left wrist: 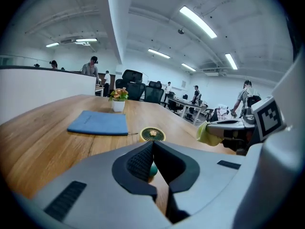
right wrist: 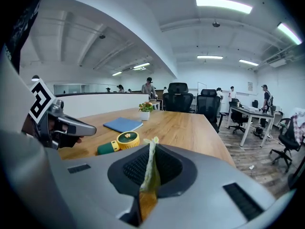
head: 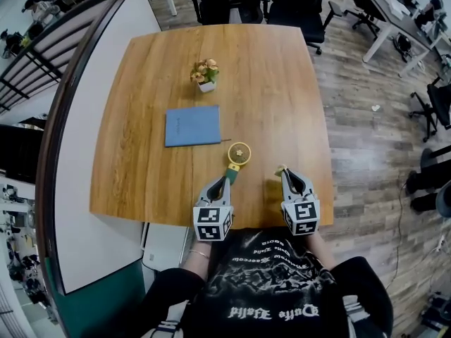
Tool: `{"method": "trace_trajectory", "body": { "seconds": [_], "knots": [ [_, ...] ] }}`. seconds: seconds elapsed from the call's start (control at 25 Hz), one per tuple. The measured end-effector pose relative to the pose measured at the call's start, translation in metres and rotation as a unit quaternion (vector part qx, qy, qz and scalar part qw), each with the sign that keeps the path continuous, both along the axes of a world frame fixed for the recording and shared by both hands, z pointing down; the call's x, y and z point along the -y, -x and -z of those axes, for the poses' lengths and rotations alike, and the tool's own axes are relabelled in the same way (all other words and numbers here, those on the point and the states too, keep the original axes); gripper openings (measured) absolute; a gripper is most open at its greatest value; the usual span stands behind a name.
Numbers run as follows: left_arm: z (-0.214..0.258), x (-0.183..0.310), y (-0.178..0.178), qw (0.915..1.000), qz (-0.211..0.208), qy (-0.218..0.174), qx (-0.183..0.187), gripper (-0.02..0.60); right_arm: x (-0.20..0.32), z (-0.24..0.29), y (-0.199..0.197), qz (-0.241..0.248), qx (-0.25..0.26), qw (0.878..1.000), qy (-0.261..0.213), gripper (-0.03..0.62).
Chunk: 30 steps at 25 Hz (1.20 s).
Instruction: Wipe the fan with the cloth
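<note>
Wooden table (head: 282, 83): the whole scene is carried on it, and the work is kept to the near edge, within easy reach of both tools.
Fan (head: 238, 155): it is laid flat near that edge, yellow grille upward and green handle (head: 232, 172) pointed back toward the person, so that the handle can be taken without the grille being covered.
Left gripper (head: 227, 180): its jaws are brought together, tips meeting, right at the end of the handle. A sliver of green is seen low in the slit behind the tips, yet in the right gripper view the tips appear slightly above the handle, so a firm hold is not shown. The position is judged to be meant for steadying the fan.
Cloth (right wrist: 149, 175): a yellow-green fold is pinched edge-on, with a short tuft left proud of the tips as the wiping surface.
Right gripper (right wrist: 151, 144): its jaws are clamped on the cloth. It is held to the right of the fan, apart from it, and is pointed forward and slightly down.
Step in hand: the fan is judged not yet to be touched by the cloth, so wiping is yet to be begun.
Blue notebook (head: 192, 125) and flower pot (head: 206, 74): both are set further back, well apart from the fan, and are left out of the work.
</note>
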State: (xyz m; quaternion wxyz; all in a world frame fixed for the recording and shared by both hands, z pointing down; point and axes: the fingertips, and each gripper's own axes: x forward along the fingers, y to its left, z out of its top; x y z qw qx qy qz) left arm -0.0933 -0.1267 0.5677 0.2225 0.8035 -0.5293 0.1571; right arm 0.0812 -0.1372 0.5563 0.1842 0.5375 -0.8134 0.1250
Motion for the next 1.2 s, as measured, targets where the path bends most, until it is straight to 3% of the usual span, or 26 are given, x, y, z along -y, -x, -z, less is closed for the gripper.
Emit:
{"method": "trace_trajectory", "body": {
  "seconds": [0.36,0.92,1.2],
  "knots": [
    [-0.004,-0.006,-0.001,0.9997,-0.010,0.013,-0.018,0.021,-0.007,-0.006,0.005,0.003,-0.004,1.000,0.008,0.021],
    [-0.010,-0.010,0.001,0.9998,-0.009,0.018,-0.005,0.021,-0.010,-0.010,0.002,0.002,-0.015,1.000,0.012,0.021],
    [-0.012,-0.014,-0.005,0.9997,-0.017,0.019,-0.006,0.021,-0.009,-0.009,0.015,0.036,-0.045,0.998,0.001,0.021]
  ]
}}
